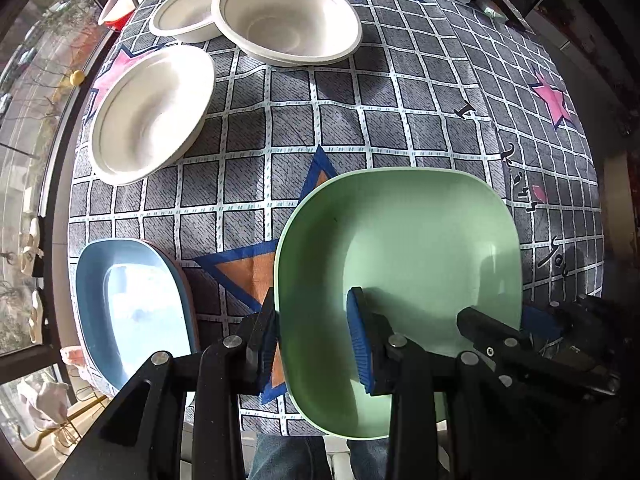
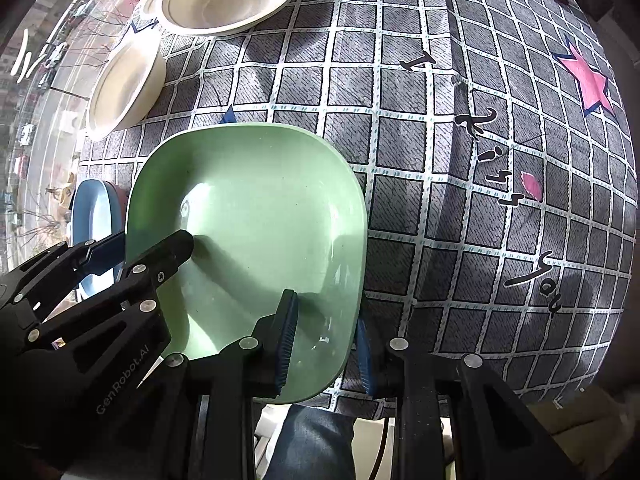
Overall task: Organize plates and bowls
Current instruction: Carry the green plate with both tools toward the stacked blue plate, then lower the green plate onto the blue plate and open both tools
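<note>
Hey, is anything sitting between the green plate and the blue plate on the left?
Nothing visible. Only bare tablecloth lies between the green plate and the blue plate. Both the left gripper and the right gripper straddle the green plate's rim.

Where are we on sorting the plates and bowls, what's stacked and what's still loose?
Done: blue plate lies on a reddish one at the left edge. In hand: left gripper and right gripper straddle opposite rims of the green plate, jaws open. Left: three white bowls, two overlapping, unstacked.
</note>
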